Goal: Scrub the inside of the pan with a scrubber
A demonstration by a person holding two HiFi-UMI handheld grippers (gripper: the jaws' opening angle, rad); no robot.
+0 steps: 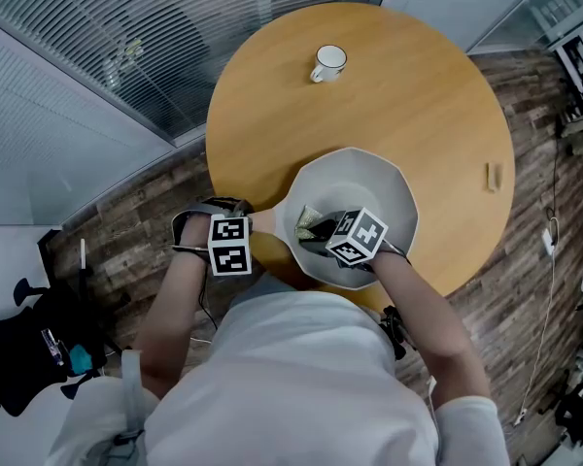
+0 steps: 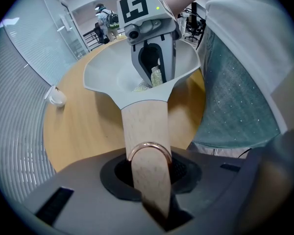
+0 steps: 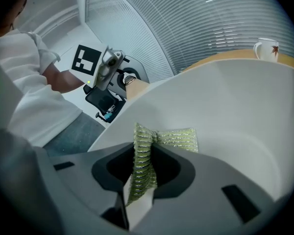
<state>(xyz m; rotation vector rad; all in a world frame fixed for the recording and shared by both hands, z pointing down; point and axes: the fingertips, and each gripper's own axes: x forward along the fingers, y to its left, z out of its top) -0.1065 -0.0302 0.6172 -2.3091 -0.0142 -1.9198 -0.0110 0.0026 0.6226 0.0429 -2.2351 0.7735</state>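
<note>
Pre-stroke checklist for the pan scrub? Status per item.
1. Left tool shut on the wooden handle of the pan: ok.
2. Right tool shut on the scrubber: ok.
3. Scrubber inside the pan, not over its rim: ok.
4. Scrubber pressed against the pan's wall: cannot tell.
5. Pan sitting flat on the table: cannot tell.
6. Mug well clear of the pan: ok.
</note>
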